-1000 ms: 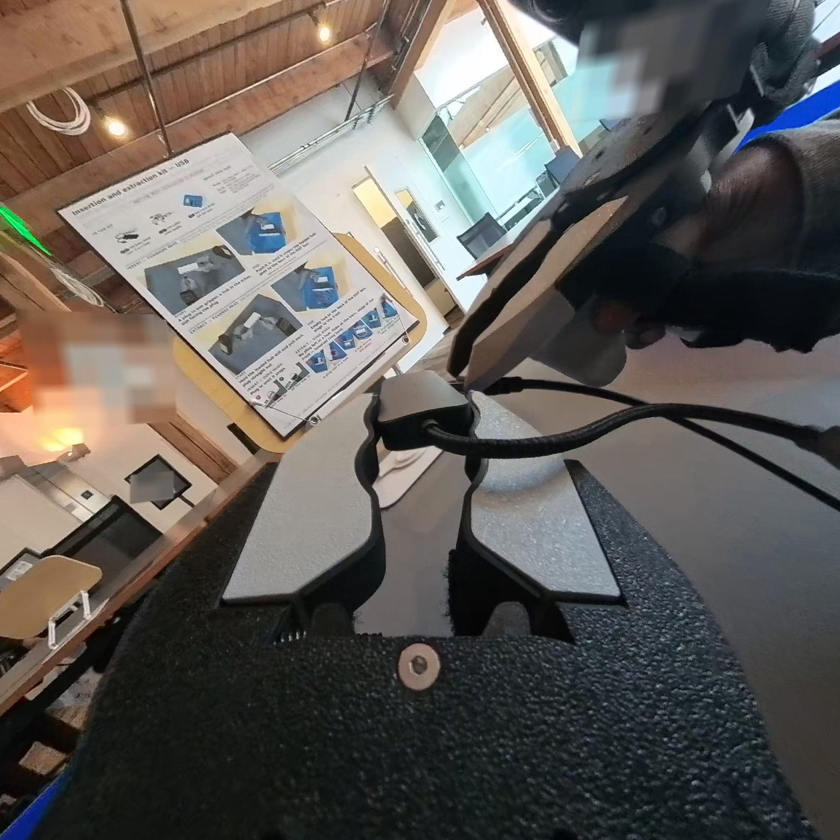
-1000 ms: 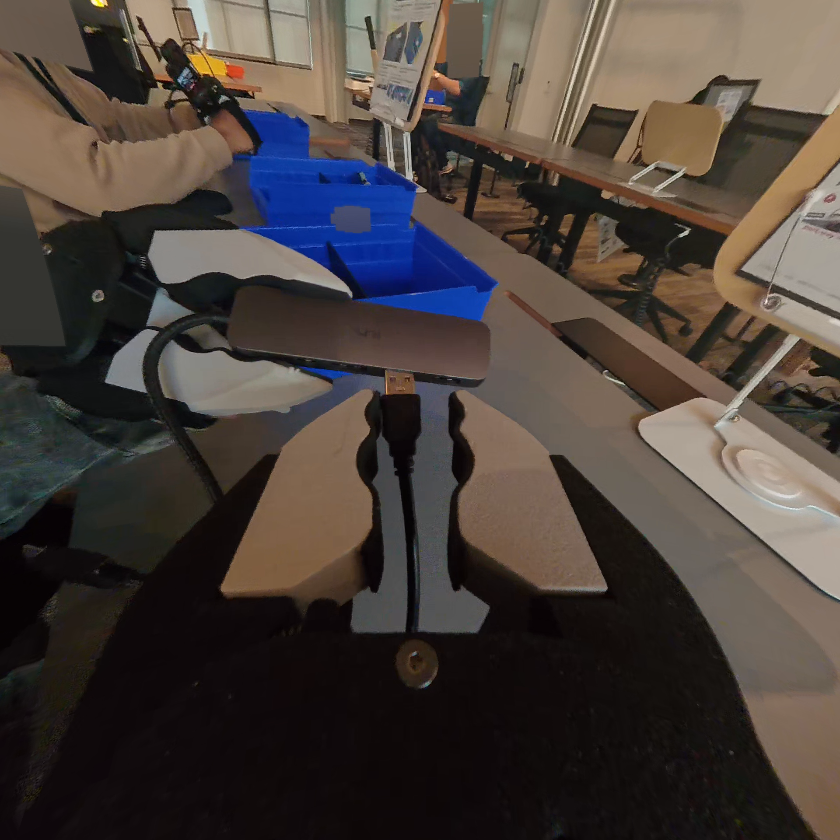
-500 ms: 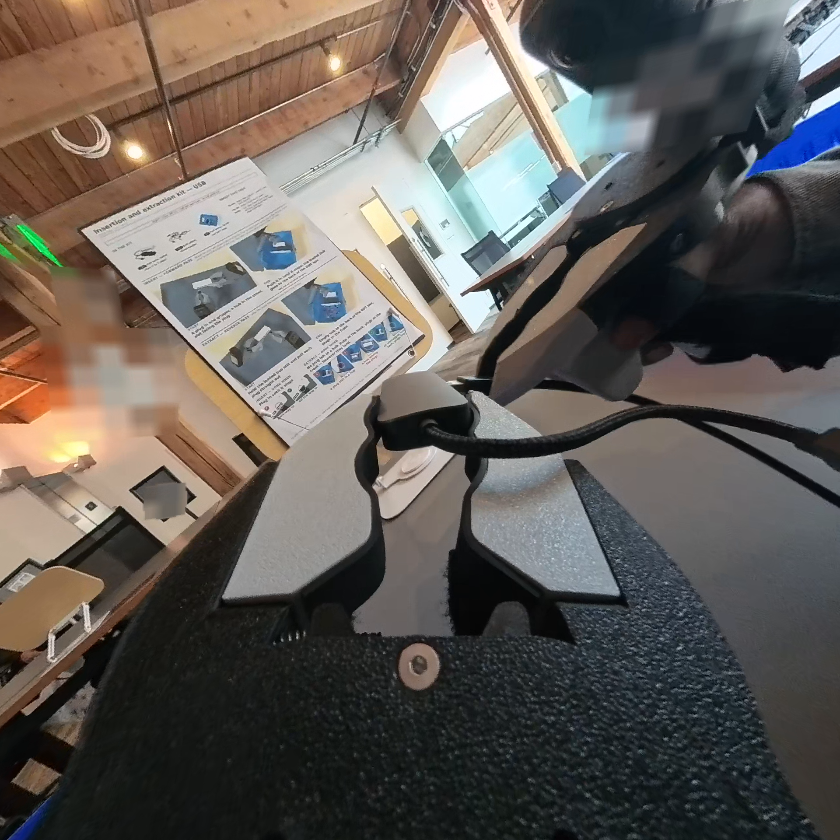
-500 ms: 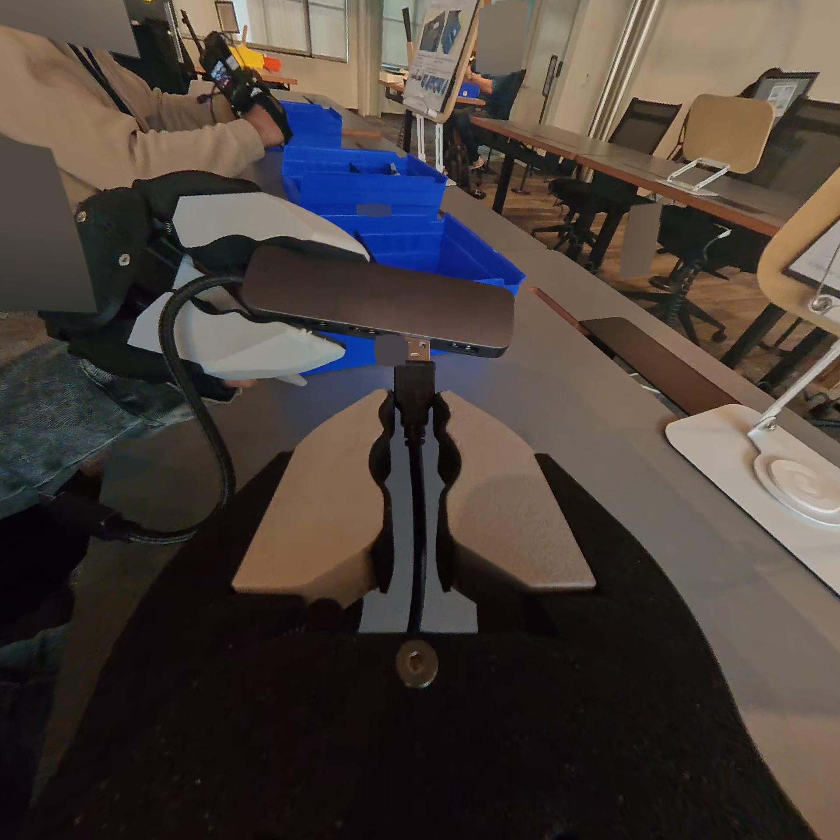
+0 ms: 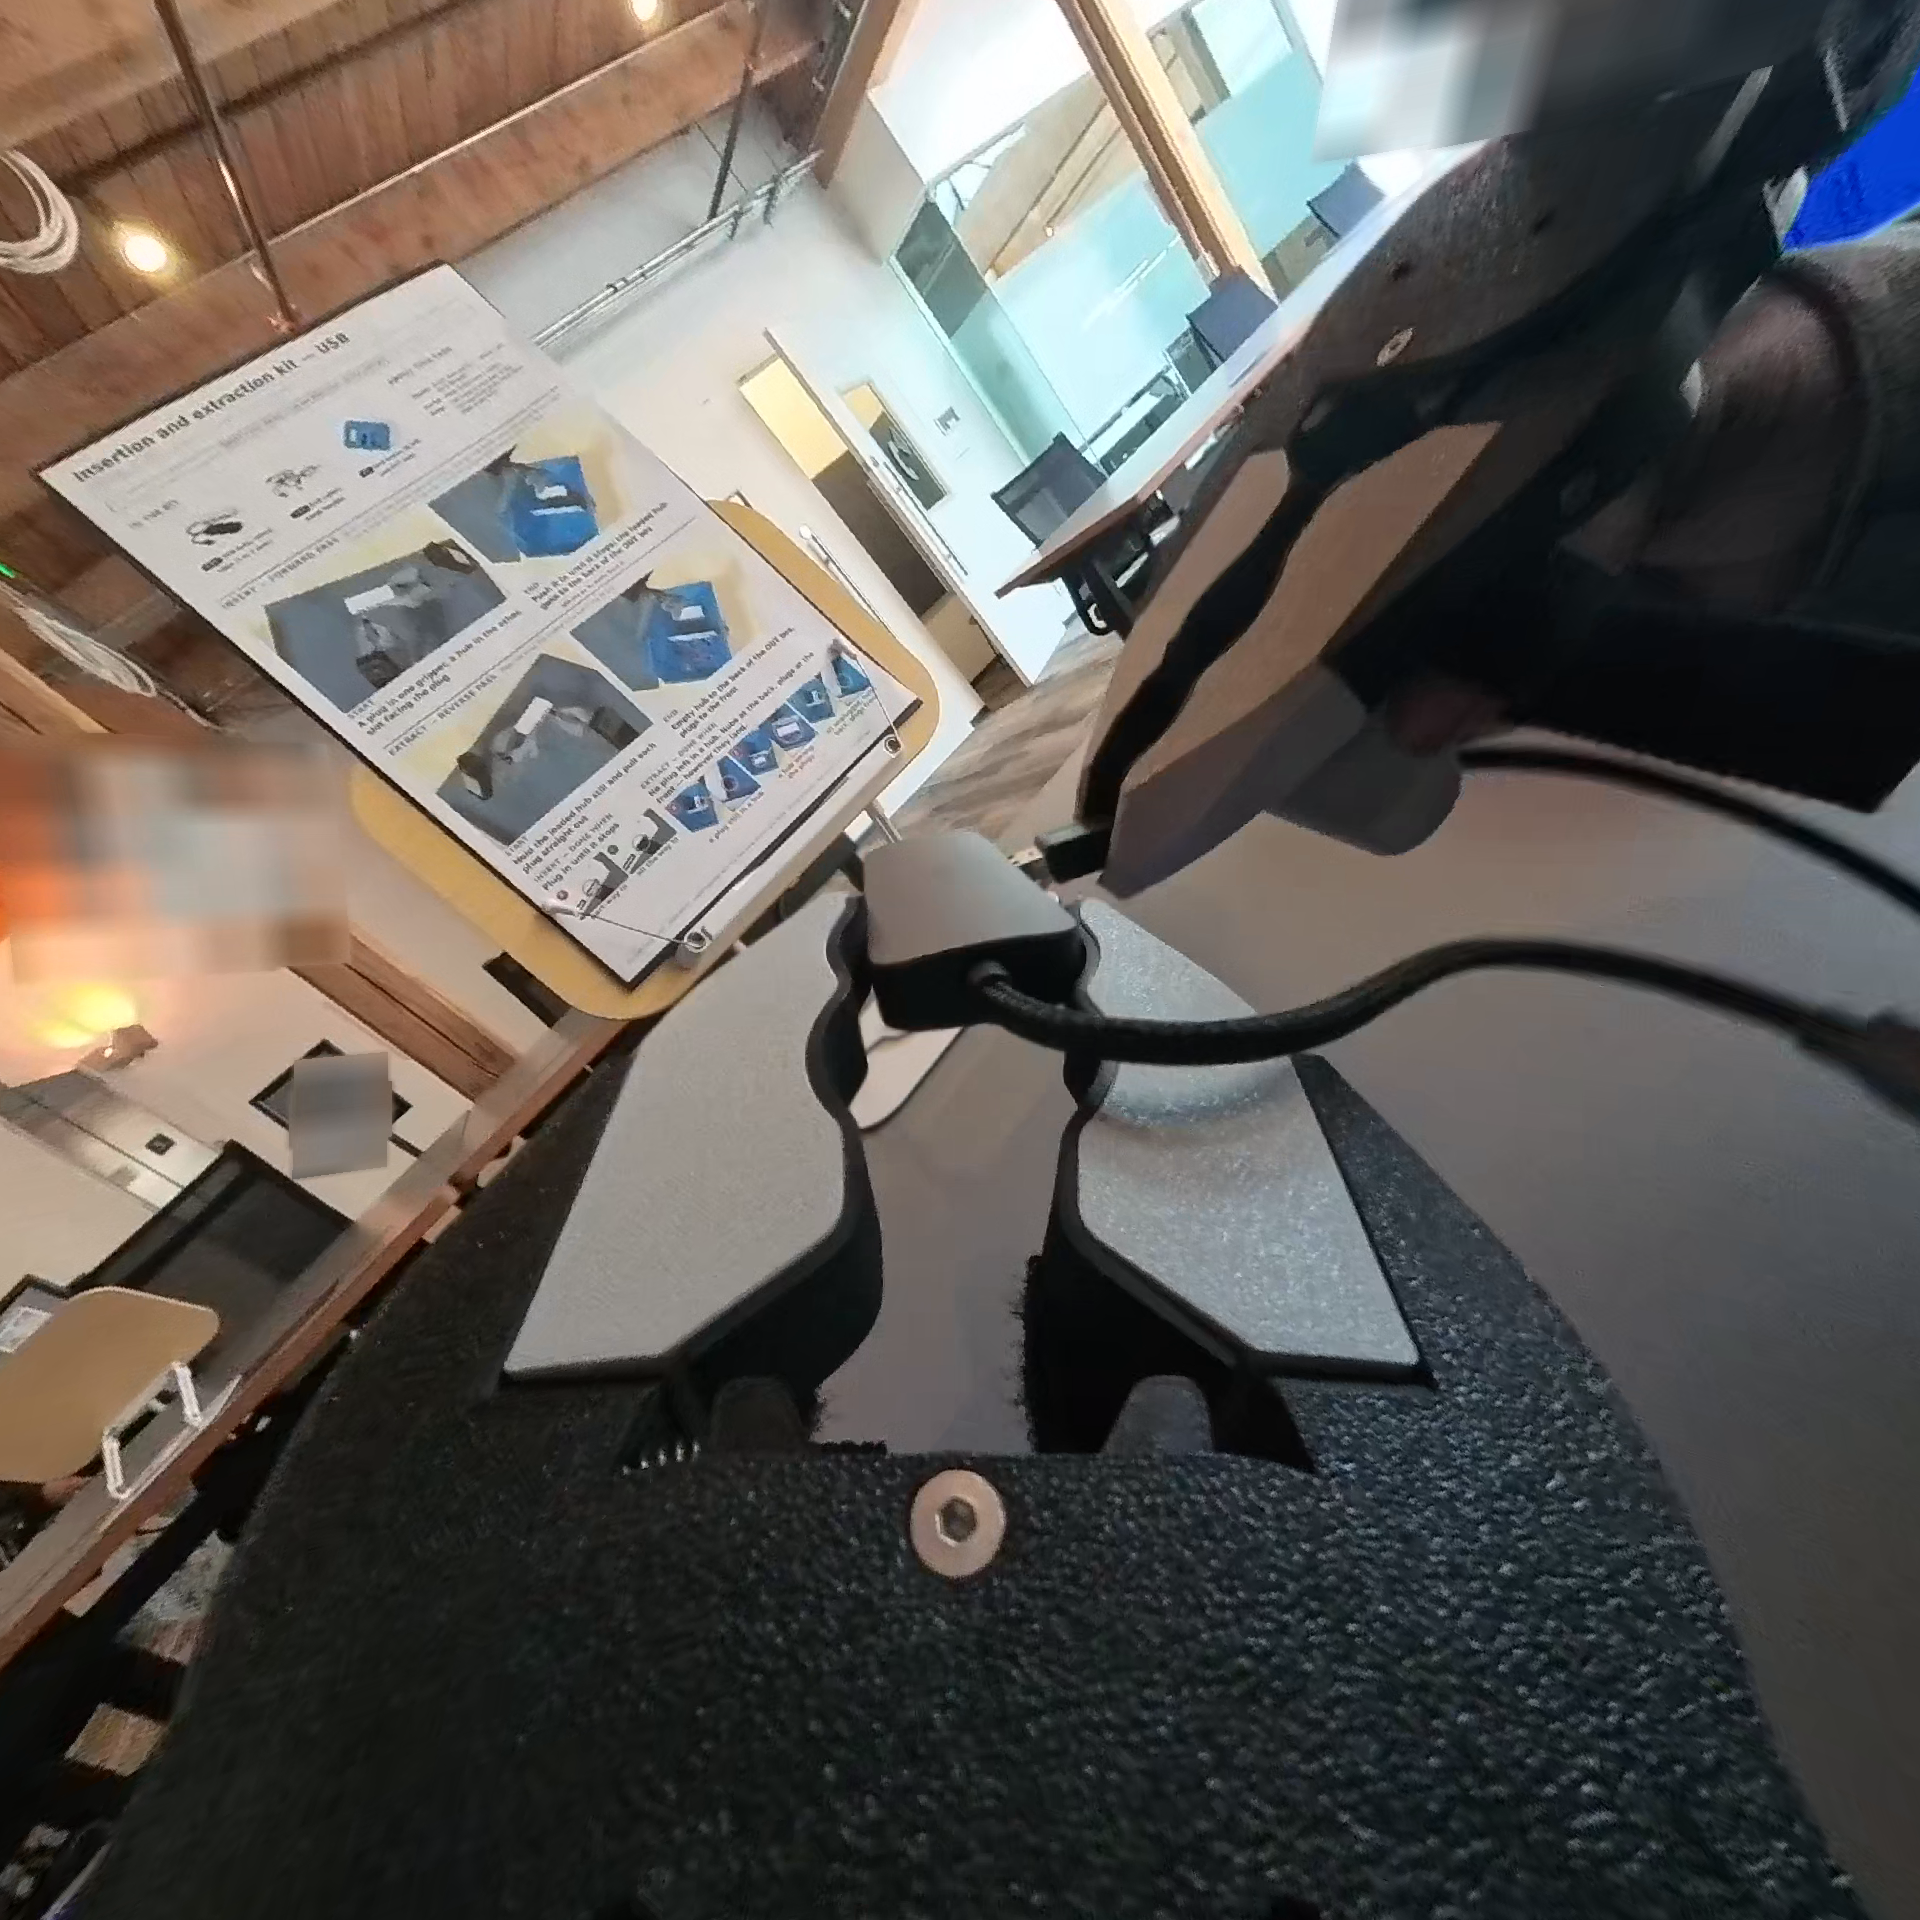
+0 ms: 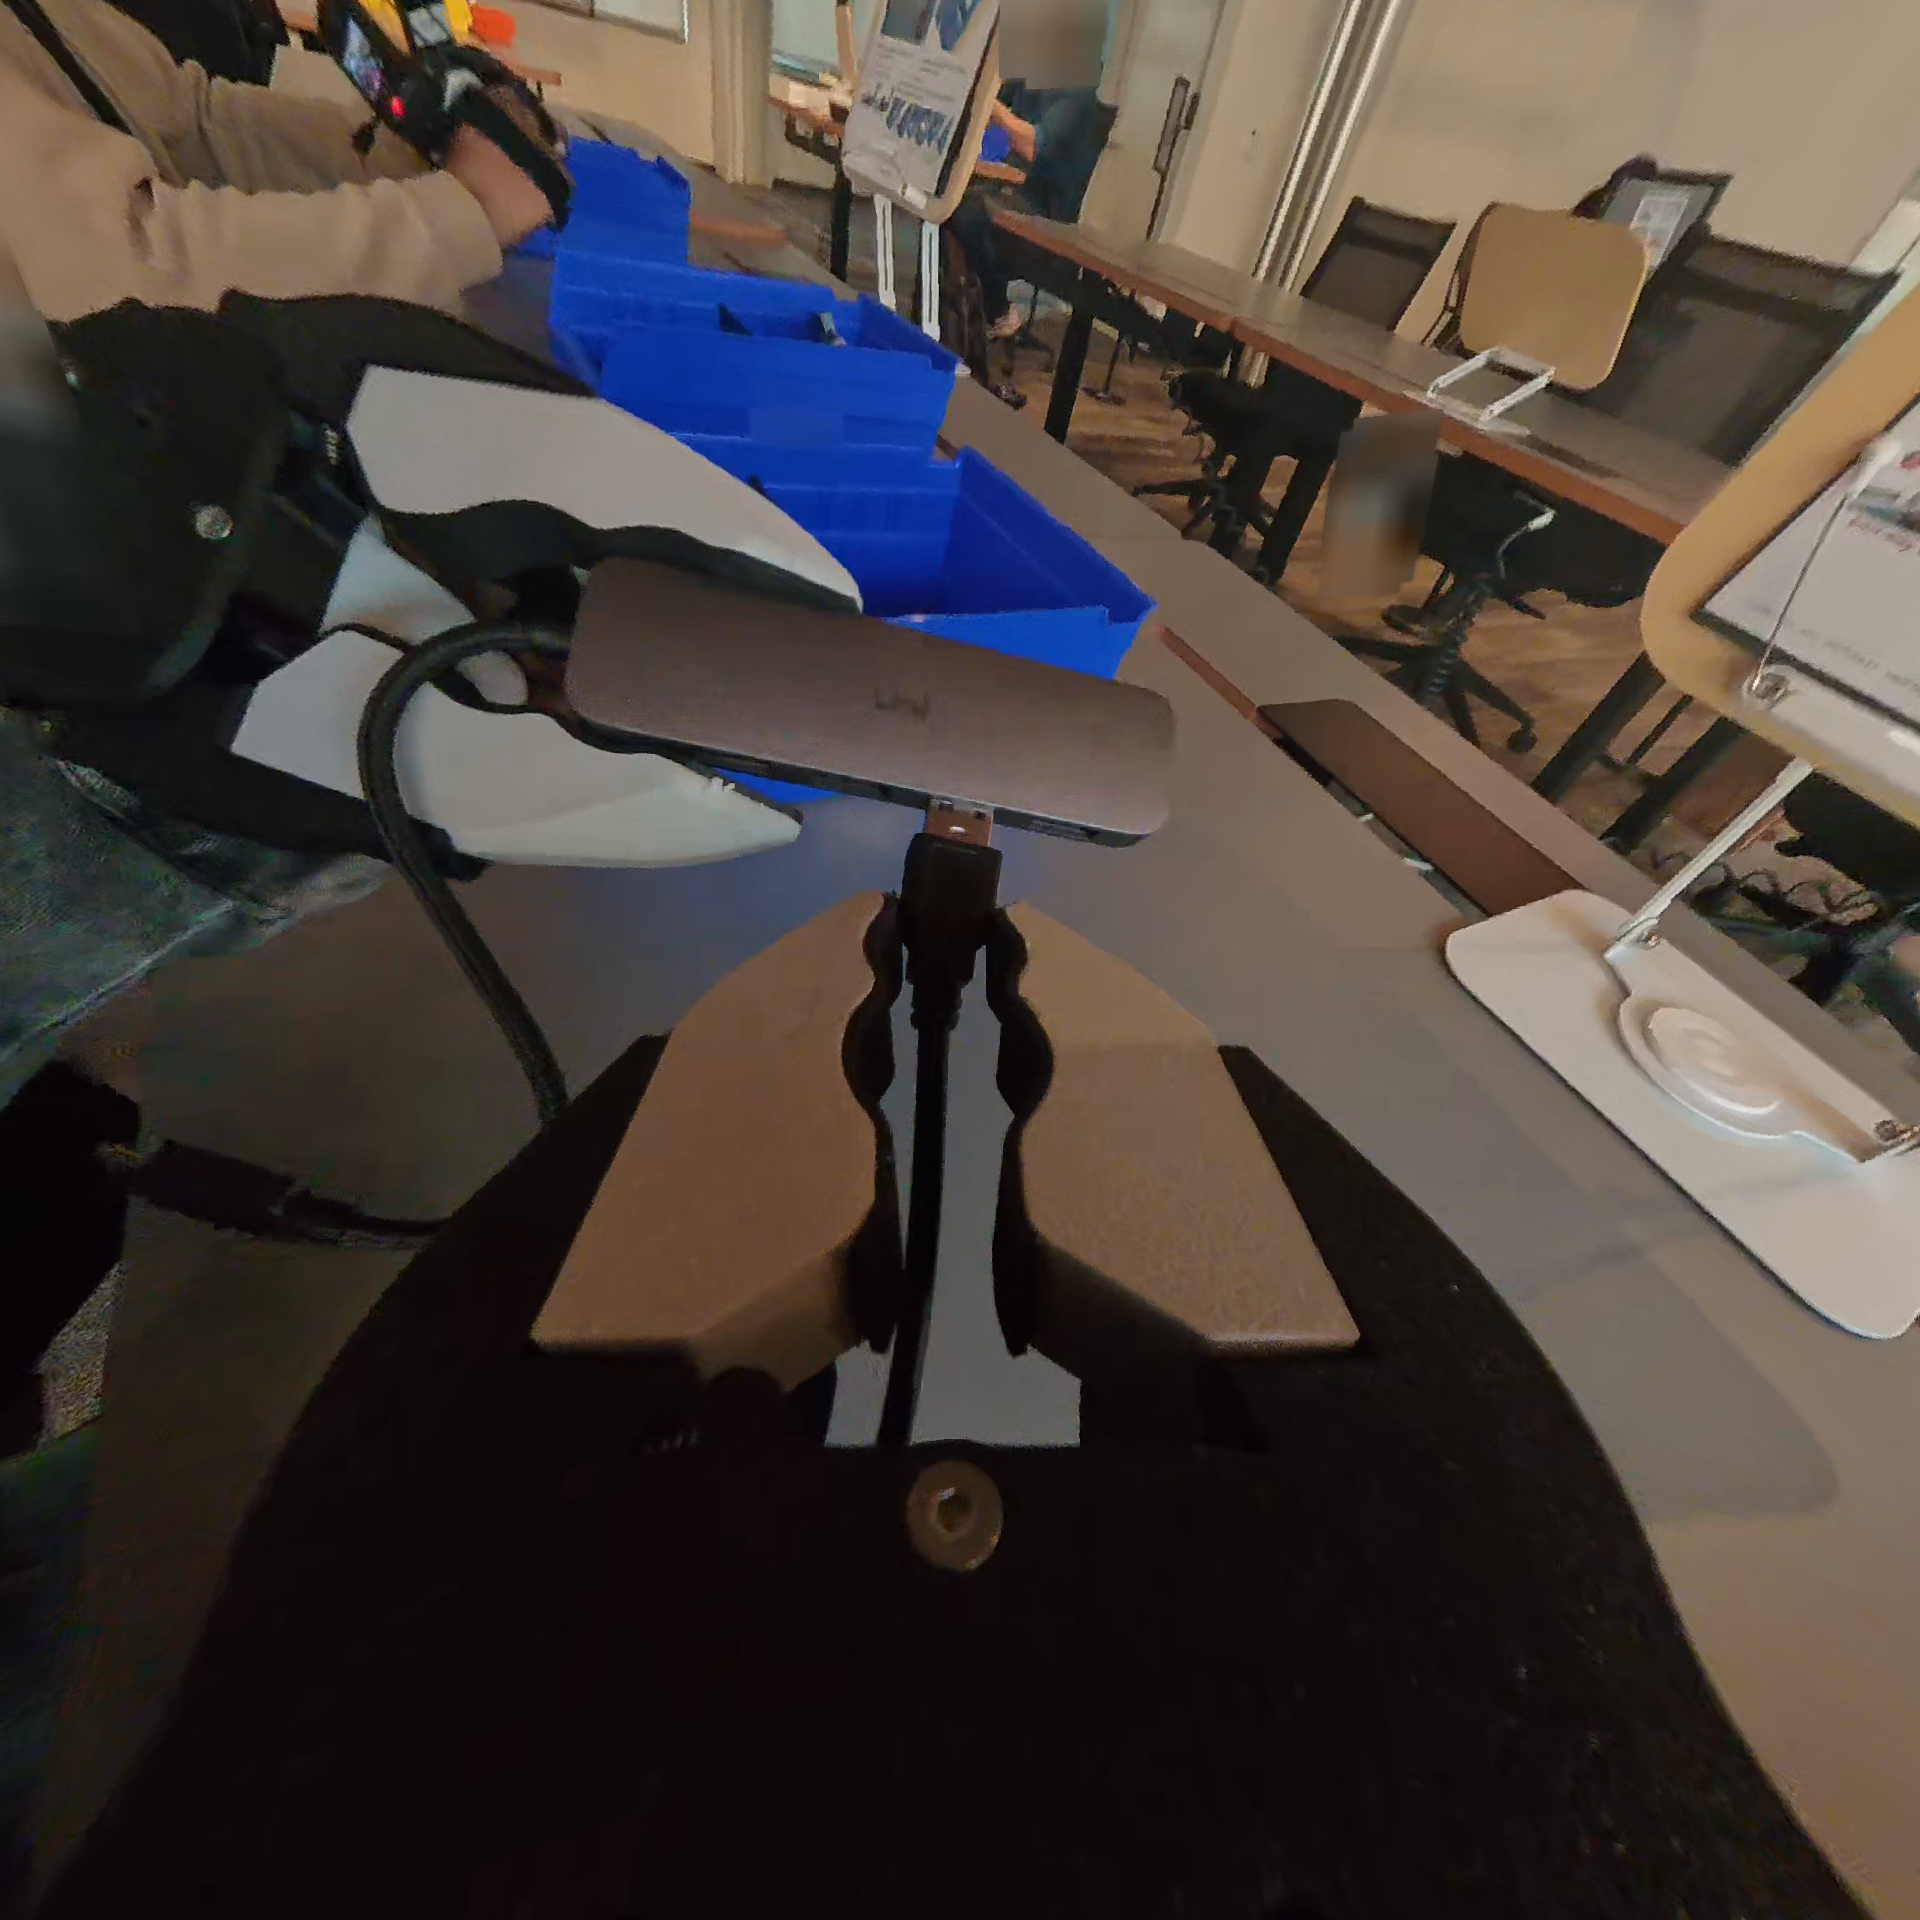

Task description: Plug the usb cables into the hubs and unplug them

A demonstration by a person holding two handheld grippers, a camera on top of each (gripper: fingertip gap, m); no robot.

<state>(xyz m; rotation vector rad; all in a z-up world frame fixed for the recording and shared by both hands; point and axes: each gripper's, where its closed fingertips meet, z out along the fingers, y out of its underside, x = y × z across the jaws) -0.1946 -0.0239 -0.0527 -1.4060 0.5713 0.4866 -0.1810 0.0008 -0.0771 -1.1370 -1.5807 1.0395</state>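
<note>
While the metal tip of the plug (image 6: pixel 961 826) sits only part way into a port on the long edge of the hub (image 6: pixel 868 707), the risk is a crooked push. The right gripper (image 6: pixel 943 935) has its jaws clamped on the plug's black body, with the thin cable (image 6: pixel 914 1195) running back between them toward 6 o'clock; the left gripper (image 5: pixel 966 966) has its jaws closed on one short end of the hub, at 9 o'clock in the right wrist view, and holds it in the air above the counter (image 6: pixel 1299 935). Because the hub is gripped only at that end, a push near its far end could likely swing it in the jaws, so that the plug binds or slips out. The hub's own braided cord (image 5: pixel 1247 1023) curves off toward 3 o'clock in the left wrist view, and its pull may add to the twist. A blue bin (image 6: pixel 997 551) stands just behind the hub, so a slip could knock against it.
</note>
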